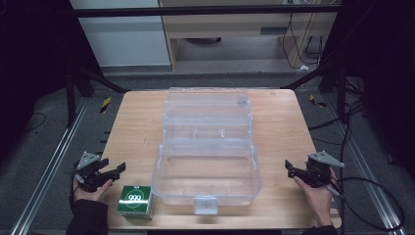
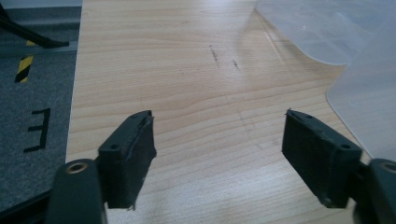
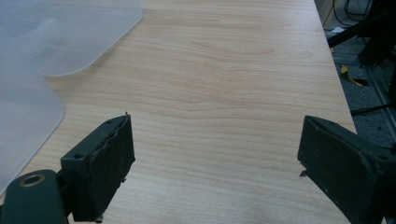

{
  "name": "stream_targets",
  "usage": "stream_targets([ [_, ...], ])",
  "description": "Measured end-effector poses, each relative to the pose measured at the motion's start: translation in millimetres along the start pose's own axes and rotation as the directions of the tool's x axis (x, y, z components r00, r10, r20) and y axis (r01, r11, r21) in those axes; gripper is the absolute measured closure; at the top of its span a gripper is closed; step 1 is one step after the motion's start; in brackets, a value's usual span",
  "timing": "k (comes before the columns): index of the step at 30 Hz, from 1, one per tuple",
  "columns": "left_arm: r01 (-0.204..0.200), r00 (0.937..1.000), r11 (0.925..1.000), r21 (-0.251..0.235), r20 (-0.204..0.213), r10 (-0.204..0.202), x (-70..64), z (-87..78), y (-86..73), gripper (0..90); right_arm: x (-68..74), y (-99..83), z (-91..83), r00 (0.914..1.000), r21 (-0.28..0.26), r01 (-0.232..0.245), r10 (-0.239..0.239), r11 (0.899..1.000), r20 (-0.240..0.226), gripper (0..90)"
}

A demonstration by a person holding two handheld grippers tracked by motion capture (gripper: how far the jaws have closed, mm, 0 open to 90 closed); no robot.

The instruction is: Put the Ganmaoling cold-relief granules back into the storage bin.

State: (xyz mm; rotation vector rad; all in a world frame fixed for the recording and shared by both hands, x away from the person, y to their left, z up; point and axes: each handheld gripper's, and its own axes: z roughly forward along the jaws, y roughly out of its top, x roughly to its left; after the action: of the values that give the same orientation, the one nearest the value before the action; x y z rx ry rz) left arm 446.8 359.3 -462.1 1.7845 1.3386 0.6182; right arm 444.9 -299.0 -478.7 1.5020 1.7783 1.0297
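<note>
A clear plastic box (image 1: 205,166) stands open in the middle of the wooden table (image 1: 137,122), its lid laid back toward the far side. Left of the box's front corner sits a small green carton (image 1: 135,199) with a white round mark. My left gripper (image 1: 113,165) is held over the table's front left, just above the carton, open with nothing between its jaws (image 2: 219,135). At the front right my right gripper (image 1: 289,169) is also open and holds nothing (image 3: 215,140). The box's edge (image 2: 364,88) shows at the right in the left gripper view, and the box's rim (image 3: 28,70) at the left in the right gripper view.
Bare wood lies ahead of both grippers. The table's left edge (image 2: 74,93) and right edge (image 3: 341,84) drop to grey floor with metal rails (image 1: 54,161) and cables (image 1: 372,191). A dark frame stands behind the table.
</note>
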Motion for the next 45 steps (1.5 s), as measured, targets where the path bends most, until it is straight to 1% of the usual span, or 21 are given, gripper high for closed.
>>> stream_targets([
  [7, -0.058, 0.9971, 0.9969, -0.053, 0.047, 0.061, -6.6, -6.8, 6.7, 33.6, 2.6, -2.0, -3.0, 0.9994, -0.002, 0.034, -0.034, 0.999, -0.011, 10.8],
  [9, -0.103, 0.9890, 0.9910, -0.086, 0.097, 0.111, -7.6, -9.0, 8.9, 35.3, 2.7, -2.6, -3.4, 0.9994, 0.000, 0.033, -0.033, 0.999, -0.013, 10.8],
  [10, -0.103, 0.9890, 0.9910, -0.086, 0.097, 0.111, -7.6, -9.0, 8.9, 36.1, 2.7, -2.6, -3.4, 0.9994, 0.000, 0.033, -0.033, 0.999, -0.013, 10.8],
  [12, -0.148, 0.9810, 0.9866, -0.069, 0.117, 0.155, -6.8, -13.0, 12.6, 36.1, 3.0, -4.4, -3.1, 0.9994, 0.011, 0.035, -0.034, 0.999, -0.010, 10.7],
  [13, -0.148, 0.9810, 0.9866, -0.069, 0.117, 0.155, -6.8, -13.0, 12.6, 35.4, 3.0, -4.4, -3.1, 0.9994, 0.011, 0.035, -0.034, 0.999, -0.010, 10.7],
  [15, -0.173, 0.9729, 0.9834, -0.055, 0.146, 0.179, -3.6, -17.7, 18.0, 33.5, 3.7, -5.5, -2.7, 0.9992, 0.016, 0.040, -0.040, 0.999, -0.004, 10.4],
  [17, -0.179, 0.9708, 0.9823, -0.054, 0.152, 0.185, -2.5, -20.3, 21.4, 31.5, 3.8, -5.6, -2.6, 0.9990, 0.014, 0.044, -0.044, 0.999, -0.002, 10.3],
  [19, -0.207, 0.9617, 0.9772, -0.046, 0.174, 0.212, -1.9, -27.4, 31.0, 29.5, 4.0, -5.7, -2.5, 0.9992, 0.014, 0.041, -0.041, 0.999, -0.007, 10.2],
  [20, -0.207, 0.9617, 0.9772, -0.046, 0.174, 0.212, -1.9, -27.4, 31.0, 29.4, 4.3, -5.9, -2.3, 0.9991, 0.016, 0.043, -0.043, 0.999, -0.009, 10.0],
  [23, -0.225, 0.9557, 0.9729, -0.051, 0.182, 0.231, -0.5, -35.9, 42.3, 27.0, 5.0, -6.6, -1.8, 0.9987, 0.020, 0.050, -0.049, 0.999, -0.011, 9.5],
  [24, -0.235, 0.9500, 0.9704, -0.057, 0.198, 0.241, 0.6, -41.5, 49.1, 26.5, 5.0, -6.7, -1.7, 0.9986, 0.022, 0.052, -0.052, 0.998, -0.014, 9.3],
  [25, -0.235, 0.9500, 0.9704, -0.057, 0.198, 0.241, 0.6, -41.5, 49.1, 25.9, 5.1, -6.9, -1.6, 0.9985, 0.023, 0.053, -0.052, 0.998, -0.016, 9.2],
  [27, -0.259, 0.9344, 0.9638, -0.064, 0.236, 0.267, 0.2, -49.3, 57.1, 25.2, 5.1, -7.3, -1.3, 0.9986, 0.026, 0.050, -0.050, 0.998, -0.015, 9.2],
  [29, -0.292, 0.9223, 0.9550, -0.050, 0.249, 0.295, -1.4, -52.8, 60.9, 23.8, 4.5, -7.7, -1.1, 0.9987, 0.027, 0.049, -0.048, 0.998, -0.016, 9.1],
  [33, -0.359, 0.8939, 0.9330, -0.022, 0.279, 0.351, -3.9, -58.2, 66.3, 22.8, 4.5, -7.3, -1.6, 0.9985, 0.020, 0.052, -0.052, 0.998, -0.017, 8.8],
  [35, -0.396, 0.8751, 0.9183, -0.012, 0.298, 0.381, -6.2, -60.3, 68.2, 22.1, 4.6, -7.4, -1.8, 0.9983, 0.018, 0.055, -0.055, 0.998, -0.018, 8.9],
  [36, -0.396, 0.8751, 0.9183, -0.012, 0.298, 0.381, -6.2, -60.3, 68.2, 21.4, 4.6, -7.5, -1.7, 0.9983, 0.018, 0.056, -0.056, 0.998, -0.017, 8.9],
  [37, -0.433, 0.8505, 0.9015, -0.005, 0.329, 0.410, -9.2, -62.1, 69.9, 20.8, 4.5, -7.6, -1.5, 0.9983, 0.018, 0.057, -0.057, 0.998, -0.016, 8.9],
  [39, -0.474, 0.8211, 0.8807, -0.001, 0.361, 0.442, -12.5, -63.8, 71.5, 19.6, 4.7, -7.6, -1.3, 0.9984, 0.019, 0.054, -0.054, 0.998, -0.016, 8.8],
  [41, -0.504, 0.7974, 0.8638, 0.014, 0.392, 0.459, -15.9, -64.7, 72.9, 18.3, 4.7, -7.6, -1.3, 0.9984, 0.019, 0.054, -0.054, 0.998, -0.018, 8.7],
  [45, -0.555, 0.7575, 0.8305, 0.043, 0.439, 0.484, -21.5, -64.7, 75.0, 16.7, 5.1, -8.2, -0.6, 0.9982, 0.021, 0.058, -0.058, 0.998, -0.018, 8.3],
])
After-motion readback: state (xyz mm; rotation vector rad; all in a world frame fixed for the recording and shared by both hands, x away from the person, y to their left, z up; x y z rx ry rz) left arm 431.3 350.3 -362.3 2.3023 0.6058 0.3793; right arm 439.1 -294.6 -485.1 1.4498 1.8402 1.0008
